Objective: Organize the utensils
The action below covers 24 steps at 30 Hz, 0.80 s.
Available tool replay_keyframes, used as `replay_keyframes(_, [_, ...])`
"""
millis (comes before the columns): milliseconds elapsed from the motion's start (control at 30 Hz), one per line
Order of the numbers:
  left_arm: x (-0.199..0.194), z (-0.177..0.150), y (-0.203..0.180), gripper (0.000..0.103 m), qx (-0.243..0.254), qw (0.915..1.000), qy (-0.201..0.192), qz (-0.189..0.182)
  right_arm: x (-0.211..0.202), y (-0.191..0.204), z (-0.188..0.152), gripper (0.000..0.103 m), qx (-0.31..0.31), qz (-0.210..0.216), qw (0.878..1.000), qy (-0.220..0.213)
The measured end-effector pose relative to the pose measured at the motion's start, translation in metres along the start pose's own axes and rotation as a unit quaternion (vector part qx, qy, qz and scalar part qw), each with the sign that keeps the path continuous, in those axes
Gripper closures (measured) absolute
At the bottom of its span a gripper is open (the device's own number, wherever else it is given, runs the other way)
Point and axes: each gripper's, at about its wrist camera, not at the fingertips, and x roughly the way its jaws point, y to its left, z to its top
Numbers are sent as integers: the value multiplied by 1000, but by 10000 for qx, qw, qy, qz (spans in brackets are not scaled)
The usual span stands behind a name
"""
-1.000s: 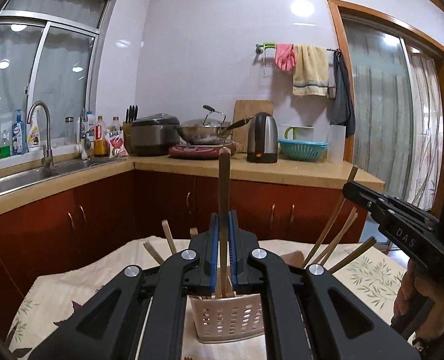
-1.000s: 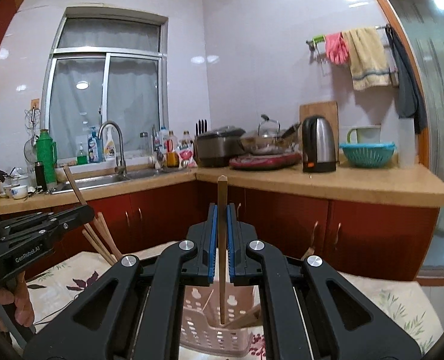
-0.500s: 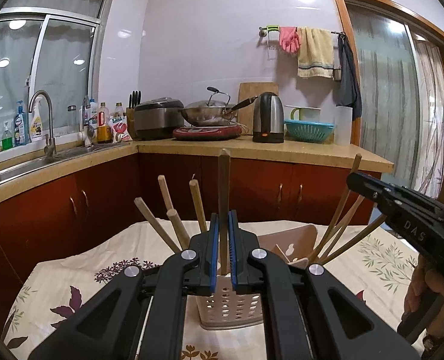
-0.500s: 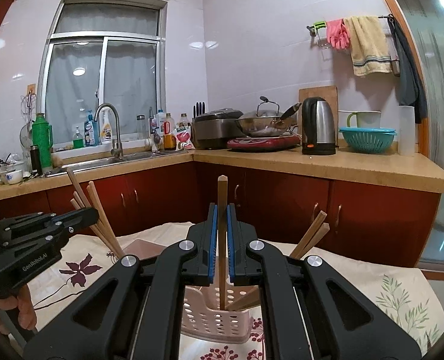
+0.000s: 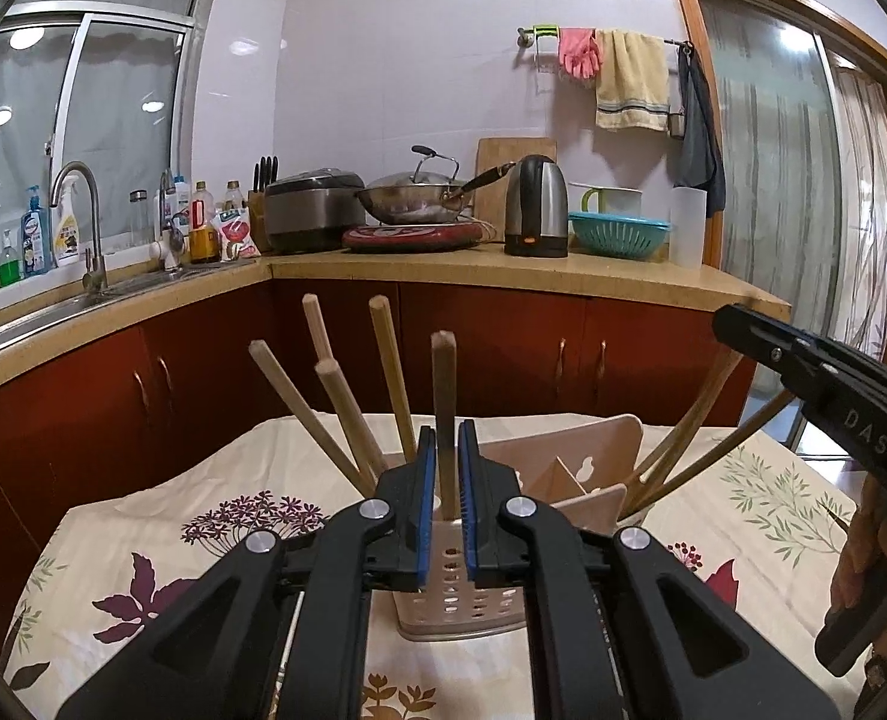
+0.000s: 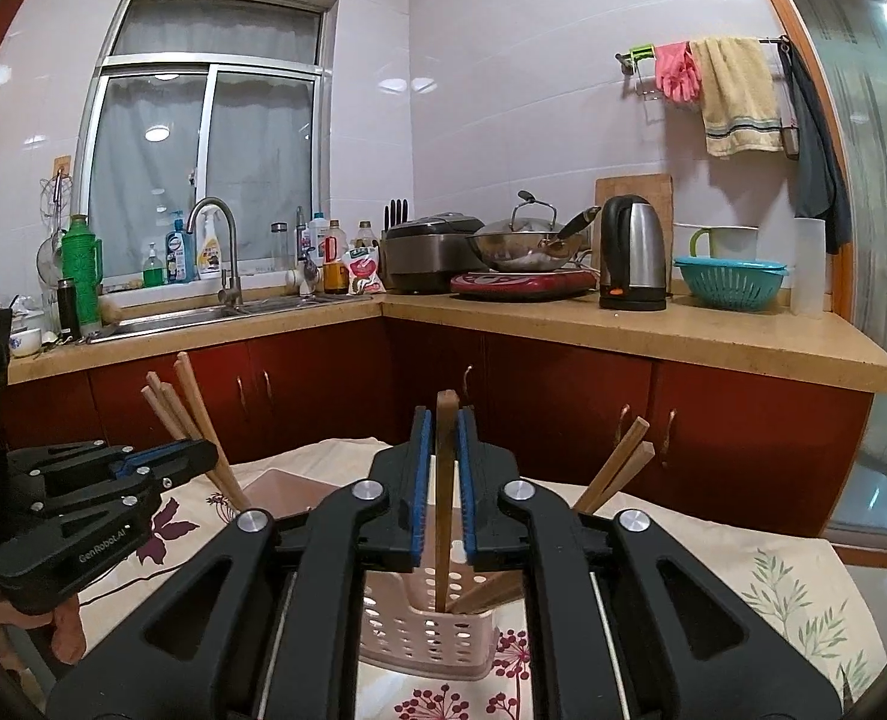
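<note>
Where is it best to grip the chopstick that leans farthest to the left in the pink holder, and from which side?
Take the leftmost chopstick on its bare upper shaft, coming from above and from the left. It leans outward, clear of the others; its lower end is crowded inside the holder, behind the left gripper.
</note>
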Motion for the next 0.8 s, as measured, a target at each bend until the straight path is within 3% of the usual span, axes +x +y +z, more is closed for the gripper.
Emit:
replay_keyframes(67, [-1, -1, 0, 73, -40, 10000, 3, 8, 0, 0, 0, 80, 7, -1, 10000, 4])
replay_keyframes(200, [-4, -2, 2, 57, -141, 9999, 12, -1, -4, 1, 1, 71, 44, -14, 10000, 23])
replay_keyframes(267, [-9, -2, 2, 41, -193, 9998, -17, -2, -11, 2, 2, 52, 84, -32, 10000, -19])
replay_keyframes(367, [-24, -3, 0, 30, -231, 9997, -126, 13, -24, 7, 2, 45, 33, -114, 9999, -46])
replay_keyframes(667, [-68, -19, -8, 20, -306, 9991, -139, 271, -68, 20, -13, 24, 228, -410, 9988, 157])
replay_keyframes(800, [-88, -28, -8, 19, -326, 9986, -128, 405, -88, 23, -20, 20, 354, -515, 9977, 278])
